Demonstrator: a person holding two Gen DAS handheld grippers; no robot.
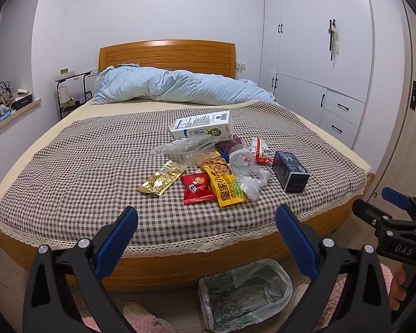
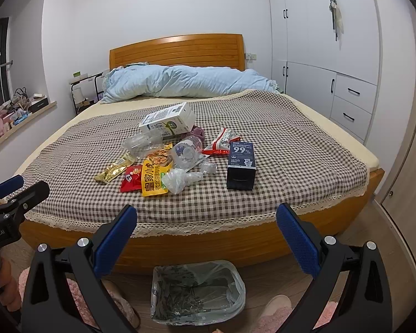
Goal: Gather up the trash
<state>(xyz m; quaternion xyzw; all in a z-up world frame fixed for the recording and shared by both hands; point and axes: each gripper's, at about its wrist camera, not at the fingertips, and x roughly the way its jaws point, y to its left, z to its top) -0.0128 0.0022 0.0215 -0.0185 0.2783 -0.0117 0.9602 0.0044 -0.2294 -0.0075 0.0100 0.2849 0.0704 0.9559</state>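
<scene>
You are holding the left gripper (image 1: 206,238) and the right gripper (image 2: 206,238) side by side at the foot of the bed (image 2: 305,149), both with fingers spread wide and grasping nothing. The trash is lying in a heap mid-bed on the checked cover: a milk carton (image 2: 167,122), a clear bottle (image 2: 185,151), a yellow snack packet (image 2: 152,180) and a dark box (image 2: 241,165). A lined bin (image 2: 198,291) is standing on the floor below your grippers.

left gripper (image 1: 206,238) agape, right gripper (image 2: 206,236) likewise (empty)
</scene>
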